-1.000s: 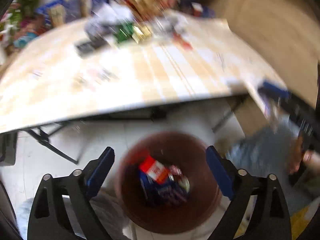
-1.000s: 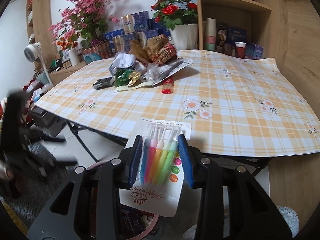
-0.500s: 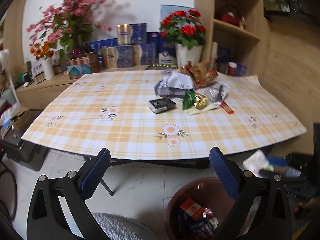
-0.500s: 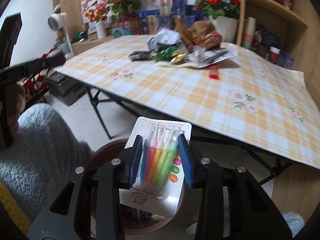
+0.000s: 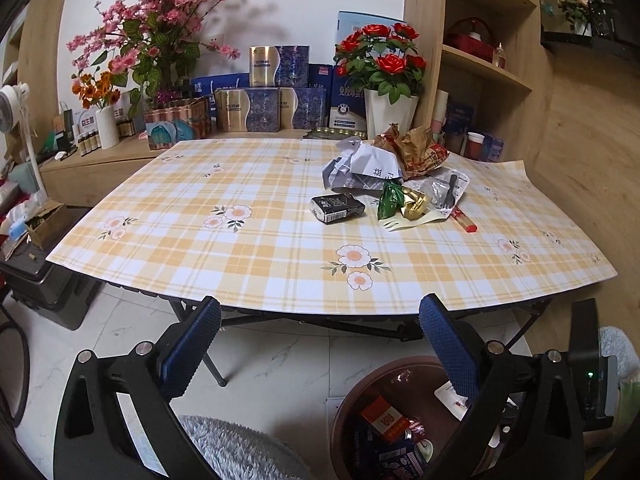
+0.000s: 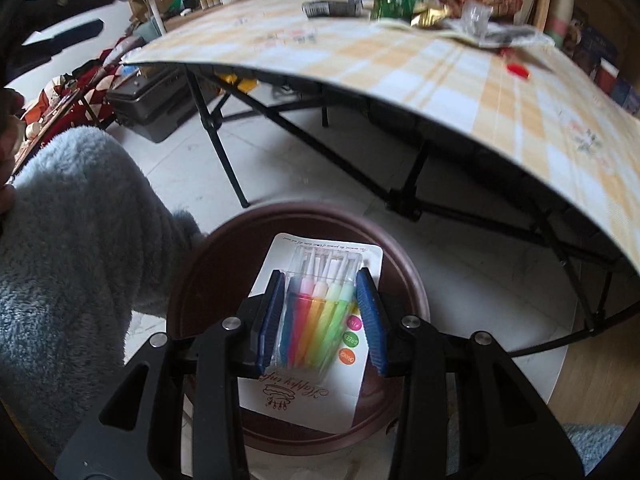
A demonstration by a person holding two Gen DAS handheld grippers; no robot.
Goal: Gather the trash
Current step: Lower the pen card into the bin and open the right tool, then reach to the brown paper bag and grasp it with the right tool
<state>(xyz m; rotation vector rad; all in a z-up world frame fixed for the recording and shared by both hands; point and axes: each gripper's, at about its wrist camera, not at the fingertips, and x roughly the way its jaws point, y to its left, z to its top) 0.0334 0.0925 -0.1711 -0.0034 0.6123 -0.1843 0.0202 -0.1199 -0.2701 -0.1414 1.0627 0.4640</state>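
My right gripper (image 6: 322, 284) is shut on a blister pack of coloured candles (image 6: 316, 320). It holds the white card just above the mouth of a round brown bin (image 6: 188, 280) on the floor. In the left wrist view the bin (image 5: 348, 400) holds a red box (image 5: 386, 420) and other wrappers. My left gripper (image 5: 320, 316) stands open and empty, facing the checked table (image 5: 200, 248). On the table lies a trash pile: crumpled paper (image 5: 360, 164), a brown bag (image 5: 418, 152), a black box (image 5: 338, 208), green and gold wrappers (image 5: 400, 202), and a red strip (image 5: 464, 220).
The table's black folding legs (image 6: 216, 136) stand just behind the bin. A person's grey fleece sleeve (image 6: 72, 240) is left of the bin. A black case (image 5: 44, 284) sits under the table's left end. Flower vases, boxes and a shelf line the far wall.
My left gripper swung up from over the bin to face the table. My right gripper tipped downward and carried the candle pack from the table's edge to above the bin.
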